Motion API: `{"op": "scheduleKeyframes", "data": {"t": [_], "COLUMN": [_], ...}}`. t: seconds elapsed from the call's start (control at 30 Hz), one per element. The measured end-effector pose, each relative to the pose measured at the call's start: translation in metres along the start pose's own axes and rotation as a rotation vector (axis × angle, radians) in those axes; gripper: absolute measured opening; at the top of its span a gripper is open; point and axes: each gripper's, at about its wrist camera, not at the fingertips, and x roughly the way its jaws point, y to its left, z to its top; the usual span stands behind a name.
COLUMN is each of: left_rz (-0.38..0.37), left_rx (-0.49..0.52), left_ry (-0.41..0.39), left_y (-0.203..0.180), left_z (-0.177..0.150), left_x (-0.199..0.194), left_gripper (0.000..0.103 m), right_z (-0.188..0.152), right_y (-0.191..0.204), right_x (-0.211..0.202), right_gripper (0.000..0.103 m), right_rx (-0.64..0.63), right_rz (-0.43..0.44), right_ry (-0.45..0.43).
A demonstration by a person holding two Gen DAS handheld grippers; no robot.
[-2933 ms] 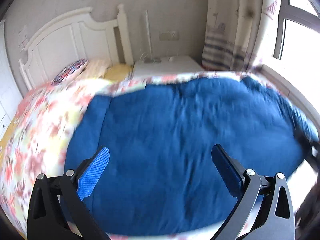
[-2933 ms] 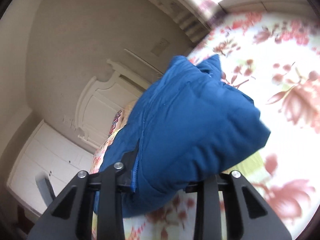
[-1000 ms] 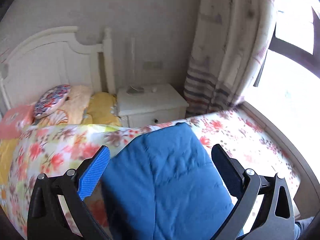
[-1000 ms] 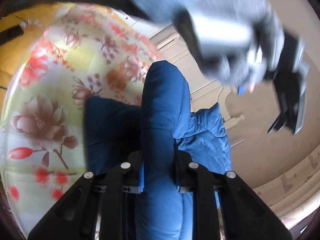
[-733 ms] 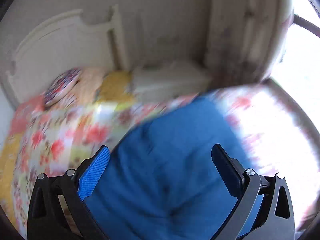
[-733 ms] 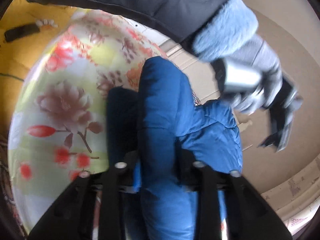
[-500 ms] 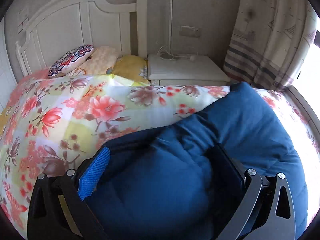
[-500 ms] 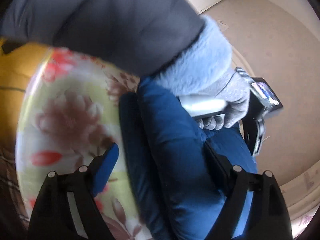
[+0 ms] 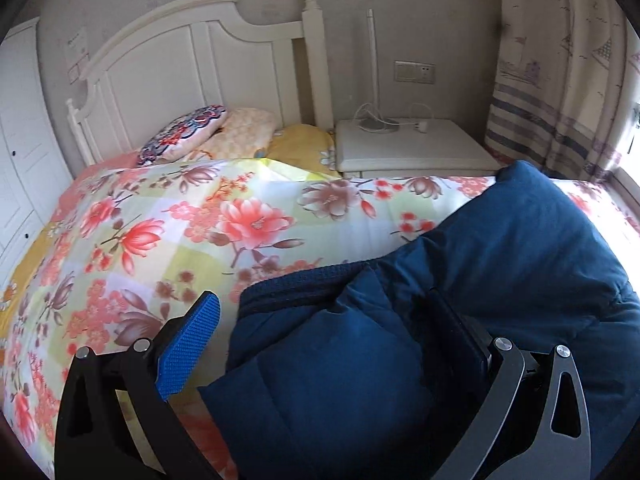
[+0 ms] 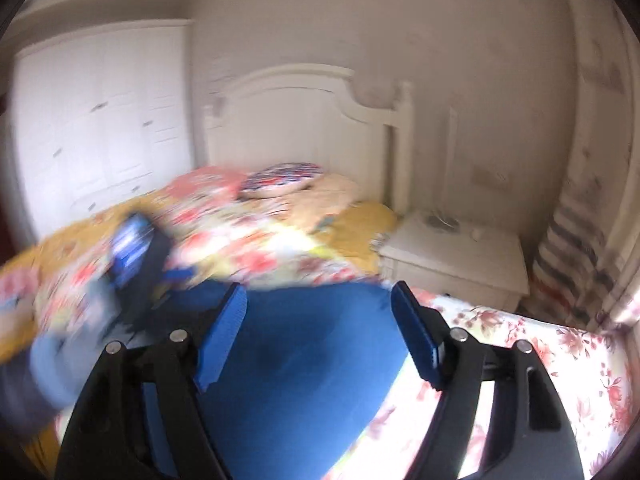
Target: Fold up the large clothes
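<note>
A folded dark blue padded jacket (image 9: pixel 460 312) lies on the floral bedspread (image 9: pixel 168 240). My left gripper (image 9: pixel 324 336) is open, low over the jacket's near fold; its right finger is pressed into the fabric and its left finger hangs over the bedspread. In the blurred right wrist view the jacket (image 10: pixel 312 360) lies below my right gripper (image 10: pixel 320 332), which is open and empty above it. The left gripper and gloved hand (image 10: pixel 132 268) show at the left there.
A white headboard (image 9: pixel 200 72) and pillows (image 9: pixel 188 132) are at the far end. A white nightstand (image 9: pixel 408 152) with a lamp and cables stands beside the bed. Striped curtains (image 9: pixel 560 80) hang at the right. White wardrobes (image 10: pixel 100 120) stand at the left.
My right gripper has let go of the jacket fold, opened and swung up to face the headboard. My left gripper has come down onto the folded jacket.
</note>
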Motion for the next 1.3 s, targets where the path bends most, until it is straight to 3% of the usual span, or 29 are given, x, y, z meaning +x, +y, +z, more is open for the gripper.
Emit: {"op": "scheduleKeyframes", "data": {"t": [0.1,0.13,0.17,0.2,0.23,0.3,0.43,0.57,0.63,0.7,0.77,0.9,0.93,1.0,1.07,1.1,1.13,1.17,1.23,1.3], "left_rz": [0.025,0.036,0.054,0.061,0.054,0.034,0.01,-0.009,-0.025,-0.039,-0.045,-0.047,-0.039,-0.035,-0.039,-0.038,-0.03,-0.033,-0.043,-0.007], "left_rx": [-0.013,-0.016,-0.023,-0.03,-0.035,-0.045,-0.064,-0.089,-0.107,-0.118,-0.123,-0.124,-0.123,-0.128,-0.14,-0.147,-0.159,-0.169,-0.191,-0.248], "left_ry": [0.0,0.002,0.006,0.022,0.039,0.067,0.093,0.108,0.124,0.135,0.14,0.13,0.123,0.118,0.115,0.11,0.102,0.094,0.071,-0.022], "left_y": [0.003,0.005,0.006,0.008,0.01,0.012,0.017,0.021,0.025,0.026,0.028,0.028,0.027,0.028,0.031,0.032,0.035,0.037,0.042,0.059], "left_z": [-0.001,-0.002,-0.002,-0.002,-0.001,-0.001,-0.002,-0.003,-0.004,-0.004,-0.005,-0.005,-0.005,-0.005,-0.006,-0.006,-0.006,-0.006,-0.005,-0.005], "left_x": [0.001,0.003,0.004,0.009,0.013,0.02,0.027,0.031,0.035,0.038,0.04,0.036,0.035,0.034,0.033,0.032,0.03,0.028,0.017,-0.016], "left_gripper": [0.099,0.099,0.099,0.099,0.099,0.099,0.099,0.099,0.099,0.099,0.099,0.099,0.099,0.099,0.099,0.099,0.099,0.099,0.099,0.097], "right_z": [0.014,0.008,-0.006,-0.031,-0.041,-0.045,-0.031,-0.029,-0.056,-0.065,-0.064,-0.056,-0.045,-0.029,-0.022,-0.026,-0.037,-0.05,-0.053,-0.041], "right_y": [-0.023,-0.025,-0.026,-0.024,-0.02,-0.029,-0.02,-0.022,-0.02,-0.028,-0.034,-0.026,-0.019,-0.008,0.001,0.005,0.011,0.017,0.02,0.027], "right_x": [0.067,0.095,0.121,0.158,0.175,0.18,0.172,0.14,0.164,0.167,0.17,0.173,0.17,0.152,0.138,0.14,0.154,0.165,0.164,0.161], "right_gripper": [0.069,0.051,0.045,0.046,0.047,0.047,0.046,0.042,0.041,0.041,0.041,0.041,0.041,0.038,0.031,0.023,0.022,0.022,0.022,0.027], "right_rx": [0.052,0.051,0.02,-0.042,-0.047,0.006,-0.09,-0.04,-0.034,0.019,0.05,0.001,-0.05,-0.075,-0.063,-0.067,-0.099,-0.152,-0.172,-0.21], "right_rz": [-0.011,-0.011,-0.024,-0.028,-0.006,0.029,-0.013,-0.09,-0.053,0.005,0.029,-0.011,-0.058,-0.102,-0.053,-0.037,-0.05,-0.071,-0.087,-0.141], "right_ry": [0.105,0.17,0.263,0.401,0.42,0.392,0.408,0.293,0.378,0.334,0.349,0.385,0.41,0.363,0.288,0.296,0.38,0.438,0.438,0.489]}}
